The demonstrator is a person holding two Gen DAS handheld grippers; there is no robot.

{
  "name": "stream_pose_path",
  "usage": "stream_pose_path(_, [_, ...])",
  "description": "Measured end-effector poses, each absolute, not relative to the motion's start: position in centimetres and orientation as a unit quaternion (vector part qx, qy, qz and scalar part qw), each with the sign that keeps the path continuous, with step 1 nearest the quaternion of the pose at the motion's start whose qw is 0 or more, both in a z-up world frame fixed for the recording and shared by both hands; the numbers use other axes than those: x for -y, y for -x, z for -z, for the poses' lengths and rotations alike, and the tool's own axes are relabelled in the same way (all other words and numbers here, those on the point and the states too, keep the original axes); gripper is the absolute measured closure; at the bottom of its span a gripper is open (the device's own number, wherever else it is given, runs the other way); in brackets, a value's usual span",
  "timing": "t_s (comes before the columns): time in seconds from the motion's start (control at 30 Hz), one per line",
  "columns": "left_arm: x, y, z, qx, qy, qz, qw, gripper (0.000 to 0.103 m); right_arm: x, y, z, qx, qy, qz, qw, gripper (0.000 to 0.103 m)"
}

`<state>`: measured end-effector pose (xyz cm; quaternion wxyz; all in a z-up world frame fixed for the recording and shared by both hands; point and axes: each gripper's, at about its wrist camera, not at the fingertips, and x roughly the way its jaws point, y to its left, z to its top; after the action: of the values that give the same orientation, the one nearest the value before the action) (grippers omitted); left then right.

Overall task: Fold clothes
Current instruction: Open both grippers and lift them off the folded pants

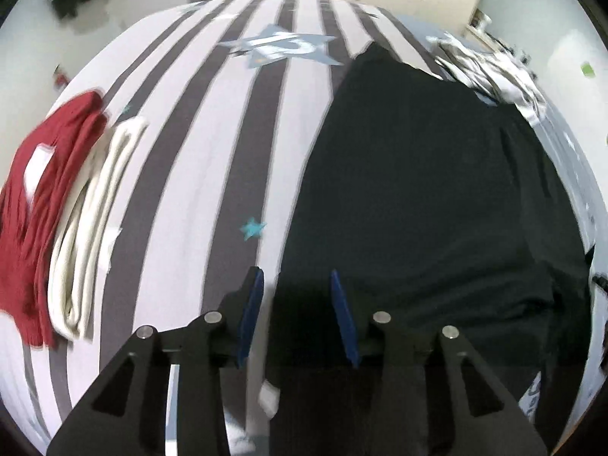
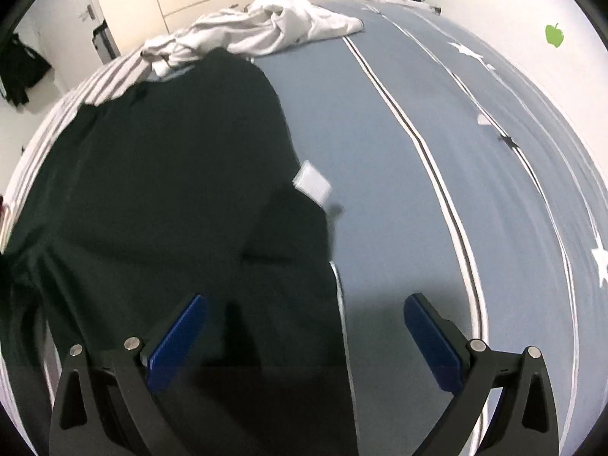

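- Black knit garment, matte and soft, lies spread flat on the bed; in the left wrist view it fills the field from 12 to 5 o'clock, in the right wrist view from 8 to 12 o'clock.
- Left gripper: blue-padded fingers partly spread, nothing between the pads; the garment's left edge runs just below them.
- Right gripper: fingers spread wide, empty, straddling the garment's right edge where it meets the blue part of the bedcover.
- White sewn label shows at the garment's right edge, at about 12 o'clock from the right gripper.
- Handling judgement: light, limp, no stiffness; it will sag and drape when lifted and may drag on the cover. A thin edge needs a firm pinch or it slips.
- Where to take hold, as judged: the near hem or side edges, one edge per gripper, so the cloth lifts evenly.
- Bedcover: smooth woven cloth, grey and white stripes with star prints on one side, plain blue on the other.
- Folded cream cloth and ribbed red garment lie at 9 o'clock in the left view; crumpled white garment lies at 12 o'clock in the right view.
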<state>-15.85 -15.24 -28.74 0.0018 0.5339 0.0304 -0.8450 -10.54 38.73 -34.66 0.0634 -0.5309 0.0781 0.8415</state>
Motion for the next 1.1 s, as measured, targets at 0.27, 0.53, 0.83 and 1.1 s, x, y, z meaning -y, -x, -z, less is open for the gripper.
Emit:
stream_pose_path(0.27, [12.5, 19.7, 32.8, 0.023, -0.575, 0.815, 0.065, 0.066, -36.4, 12.9, 38.7, -0.039, 0.563, -0.823, 0.064, 0.001])
stream_pose_path(0.53, [12.1, 10.2, 28.2, -0.104, -0.552, 0.827, -0.019, 0.059, -34.7, 4.7, 34.3, -0.057, 0.537, -0.841, 0.031, 0.001])
stream_pose_path(0.83, [10.5, -3.2, 33.6, 0.023, -0.595, 0.803, -0.020, 0.059, -30.3, -7.4, 39.1, -0.017, 0.608, -0.794, 0.008, 0.000])
stream_pose_path(1.1, [13.0, -5.2, 32.9, -0.020, -0.610, 0.792, -0.019, 0.059, -29.4, -14.8, 39.4, -0.026, 0.589, -0.806, 0.049, 0.000])
